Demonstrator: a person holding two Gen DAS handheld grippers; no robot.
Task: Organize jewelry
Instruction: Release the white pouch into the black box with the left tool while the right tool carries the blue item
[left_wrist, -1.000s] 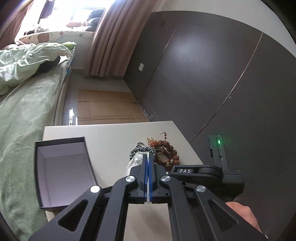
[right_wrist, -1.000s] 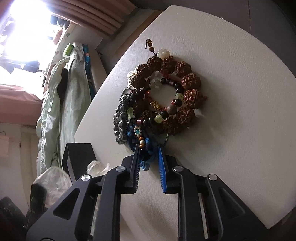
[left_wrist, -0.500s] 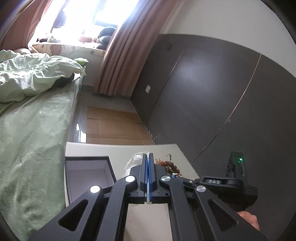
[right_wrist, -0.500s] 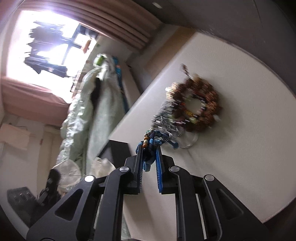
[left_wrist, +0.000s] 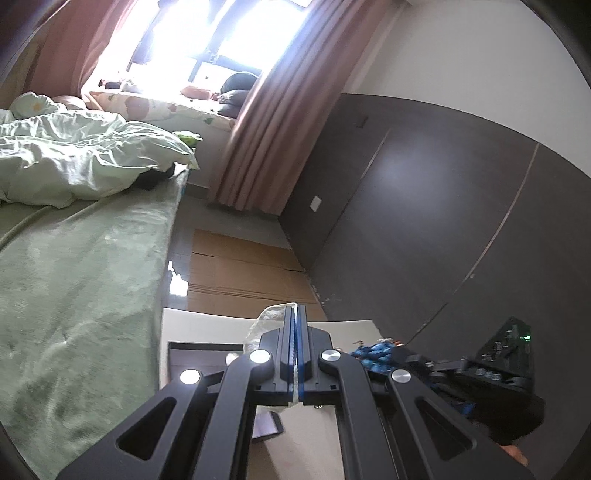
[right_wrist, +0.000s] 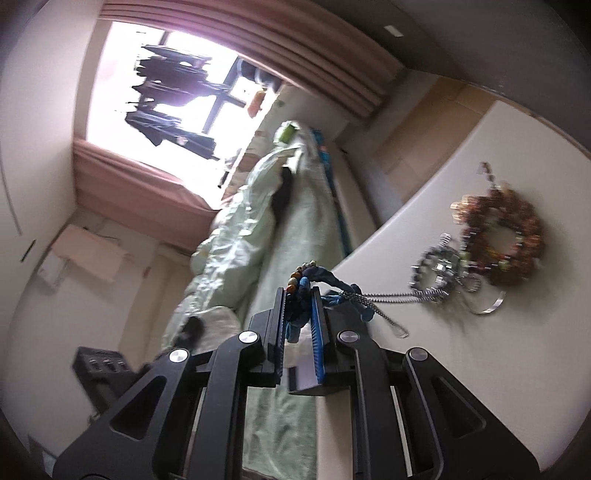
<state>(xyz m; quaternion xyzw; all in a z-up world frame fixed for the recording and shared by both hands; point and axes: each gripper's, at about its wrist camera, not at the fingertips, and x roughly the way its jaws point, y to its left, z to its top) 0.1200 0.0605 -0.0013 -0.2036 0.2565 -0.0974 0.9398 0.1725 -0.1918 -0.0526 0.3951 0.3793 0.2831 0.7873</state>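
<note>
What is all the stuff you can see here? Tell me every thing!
Blue braided cord bracelet with beads: one, blue, pinched in the right gripper.
Silver metal chain: one, silver, stretched from the blue bracelet to the pile.
Brown chunky-bead bracelet pile: one heap, brown and silver, on the table.
White table: one, white, beside the bed.
Clear crinkled plastic bag: one, see-through, pinched in the left gripper.
Dark open box: one, dark, on the table.
Green bed cover: one, pale green, left.
Pink curtain: pink, by the window.
Left gripper: shut.
Right gripper: shut.
</note>
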